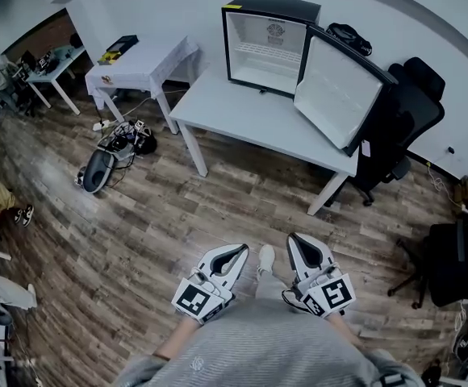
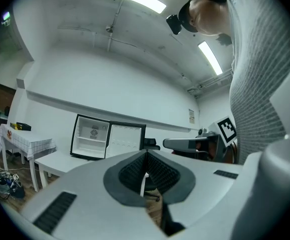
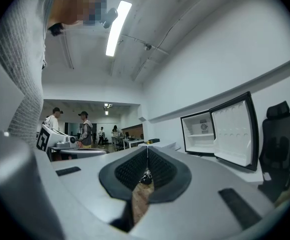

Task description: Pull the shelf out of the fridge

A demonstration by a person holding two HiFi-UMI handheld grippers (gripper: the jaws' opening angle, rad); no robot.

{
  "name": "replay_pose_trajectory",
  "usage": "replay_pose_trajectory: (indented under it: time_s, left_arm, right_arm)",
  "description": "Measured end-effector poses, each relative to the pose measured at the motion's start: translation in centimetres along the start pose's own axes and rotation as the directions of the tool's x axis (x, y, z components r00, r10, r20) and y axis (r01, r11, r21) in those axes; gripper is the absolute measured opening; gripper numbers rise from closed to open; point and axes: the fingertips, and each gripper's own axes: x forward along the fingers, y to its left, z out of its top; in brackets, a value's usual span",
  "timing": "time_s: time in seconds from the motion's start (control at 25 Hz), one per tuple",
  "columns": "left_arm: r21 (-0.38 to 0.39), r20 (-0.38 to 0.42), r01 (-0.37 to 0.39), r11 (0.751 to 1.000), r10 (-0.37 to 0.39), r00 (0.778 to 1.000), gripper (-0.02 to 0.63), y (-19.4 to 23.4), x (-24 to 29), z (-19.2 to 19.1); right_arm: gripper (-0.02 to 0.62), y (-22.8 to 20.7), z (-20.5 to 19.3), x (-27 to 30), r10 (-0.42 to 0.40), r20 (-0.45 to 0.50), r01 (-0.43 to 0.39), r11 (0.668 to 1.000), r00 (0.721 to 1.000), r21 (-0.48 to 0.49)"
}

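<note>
Standing well back from the fridge (image 1: 268, 43), on wood floor (image 1: 137, 216). Holding left gripper (image 1: 240, 251) and right gripper (image 1: 294, 239) low in front of a grey sweater (image 1: 274, 345), tips aimed toward the white table (image 1: 242, 115). Both clenched, pads pressed together, nothing between them. Confirmed in each gripper view: ribbed pads meeting in a thin line, only floor showing through the slot below. Neither touching anything.

Fridge on the far side of the white table, back against the wall. Door (image 1: 337, 87) swung wide open to the right. Inside: shelf (image 1: 260, 52) seated about halfway up the white interior, level, spanning wall to wall. Round sticker on the back wall above it. Well apart from both grippers, table edge and open floor in between.

Black office chair (image 1: 407, 107) just beside the open door, at the table's right end. Smaller table with a white cloth (image 1: 141, 64) to the left, near the wall. Tangle of cables and gear (image 1: 117, 147) on the floor near its legs. Light shoe (image 1: 265, 256) showing between the two grippers.

In the right gripper view: a few people (image 3: 85, 129) standing far down the room. In the left gripper view: right gripper alongside, marker cube (image 2: 227, 129) facing the camera.
</note>
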Motion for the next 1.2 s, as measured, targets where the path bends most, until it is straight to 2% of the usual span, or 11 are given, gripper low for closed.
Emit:
replay_pose_trajectory:
  time_s: [0.4, 0.6, 0.76, 1.2]
  left_arm:
    - [-0.003, -0.028, -0.026, 1.0, 0.026, 0.999, 0.012, 5.9, 4.9, 0.1]
    - [0.007, 0.009, -0.035, 0.999, 0.035, 0.999, 0.012, 7.9, 7.4, 1.4]
    - [-0.017, -0.041, -0.051, 0.999, 0.05, 0.998, 0.012, 9.8, 8.7, 0.5]
    - [-0.016, -0.046, -0.084, 0.996, 0.083, 0.995, 0.012, 13.7, 12.7, 1.0]
  right_arm:
    - [0.012, -4.4, 1.3, 6.6, 0.036, 0.006, -0.036, 0.999, 0.999, -0.006]
    - [0.014, -6.9, 2.2, 9.2, 0.031, 0.007, -0.031, 0.999, 0.999, -0.025]
    - [0.012, -8.4, 2.5, 11.0, 0.041, 0.0, -0.041, 0.999, 0.999, -0.021]
    - [0.012, -12.4, 3.4, 14.6, 0.074, -0.002, -0.074, 0.997, 0.997, -0.003]
